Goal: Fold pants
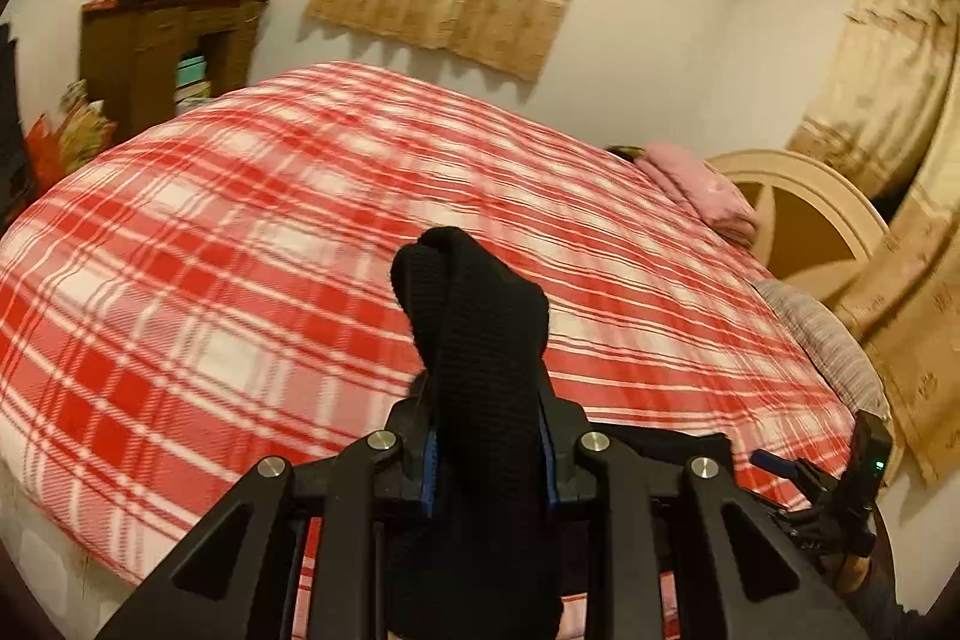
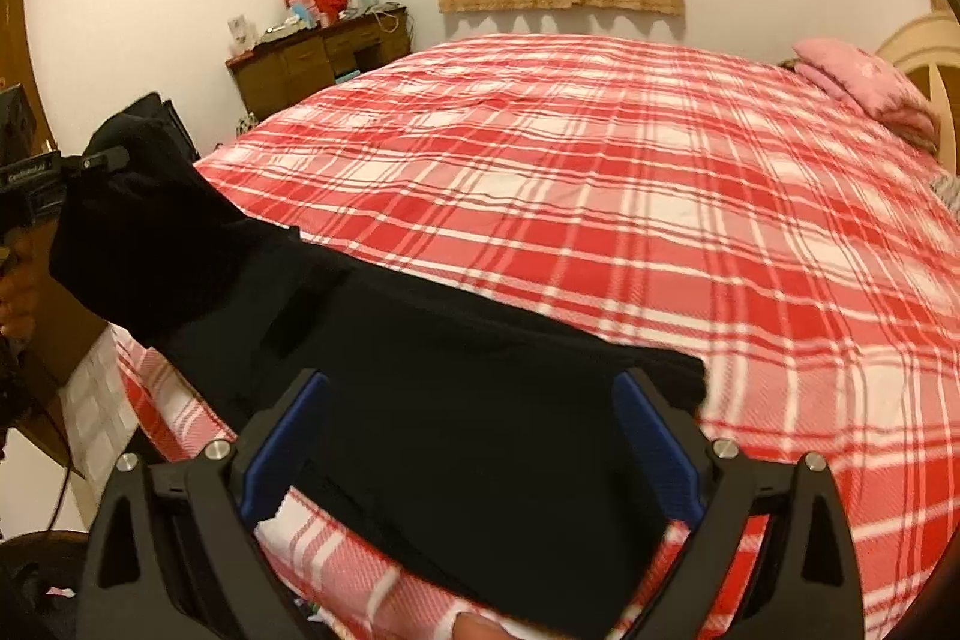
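Left gripper (image 1: 486, 436) was clenched on a bunched wad of the black pants (image 1: 474, 340), fabric sticking up past the fingertips; the same grip showed at the far left of the right wrist view. From there the pants (image 2: 420, 400) stretched as a dark band across the near edge of the red plaid bed (image 2: 600, 172), lifted, not laid flat. Right gripper (image 2: 474, 454) was spread wide, blue pads (image 2: 660, 448) on either side of the cloth; could not tell if the pads actually pressed it, so not a confirmed grasp. Judged progress: early. No fold visible, no crease, the garment not yet spread on the cover. Still left: lay flat, align legs, fold over. Pink pillow (image 2: 864, 88) sat at the far right by the headboard (image 1: 798, 202).
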`<state>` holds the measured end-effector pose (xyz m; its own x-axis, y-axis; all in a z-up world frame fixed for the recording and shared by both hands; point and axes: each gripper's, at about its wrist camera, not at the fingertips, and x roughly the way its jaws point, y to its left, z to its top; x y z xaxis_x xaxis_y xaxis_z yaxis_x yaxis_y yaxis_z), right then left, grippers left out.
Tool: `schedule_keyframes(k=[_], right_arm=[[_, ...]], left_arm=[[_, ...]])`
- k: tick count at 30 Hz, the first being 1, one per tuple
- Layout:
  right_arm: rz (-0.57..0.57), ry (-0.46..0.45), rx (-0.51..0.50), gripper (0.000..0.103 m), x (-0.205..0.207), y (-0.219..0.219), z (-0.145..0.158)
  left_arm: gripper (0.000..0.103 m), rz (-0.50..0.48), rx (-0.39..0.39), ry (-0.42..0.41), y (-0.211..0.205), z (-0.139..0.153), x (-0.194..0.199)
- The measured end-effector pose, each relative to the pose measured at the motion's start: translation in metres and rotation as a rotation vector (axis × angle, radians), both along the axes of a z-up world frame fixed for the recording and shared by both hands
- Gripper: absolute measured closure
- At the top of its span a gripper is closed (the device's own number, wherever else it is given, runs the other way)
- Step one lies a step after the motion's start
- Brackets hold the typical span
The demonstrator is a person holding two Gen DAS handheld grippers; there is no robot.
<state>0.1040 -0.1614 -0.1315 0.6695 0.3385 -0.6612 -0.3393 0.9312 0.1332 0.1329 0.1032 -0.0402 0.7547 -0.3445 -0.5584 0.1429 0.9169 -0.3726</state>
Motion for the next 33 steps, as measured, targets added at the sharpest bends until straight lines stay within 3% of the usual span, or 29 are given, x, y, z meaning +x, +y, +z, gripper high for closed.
schedule_keyframes(k=[12,18,24,27,31,33], right_arm=[[-0.118,0.019,0.078,0.005,0.009,-0.060,-0.005],[-0.214,0.027,0.158,0.005,0.018,-0.090,-0.004],[-0.264,0.028,0.168,0.005,0.025,-0.102,-0.011],[-0.277,0.034,0.173,0.005,0.026,-0.105,-0.014],[-0.287,0.036,0.188,0.005,0.027,-0.110,-0.017],[-0.291,0.039,0.205,0.005,0.027,-0.113,-0.017]], left_arm=[[0.077,-0.127,0.023,0.016,-0.105,0.006,0.011],[0.077,-0.191,0.054,0.050,-0.153,-0.014,0.020],[0.077,-0.234,0.066,0.089,-0.189,-0.037,0.024],[0.077,-0.253,0.106,0.096,-0.210,-0.050,0.024],[0.075,-0.262,0.215,0.075,-0.243,-0.070,0.021],[0.065,-0.290,0.235,0.076,-0.255,-0.078,0.015]])
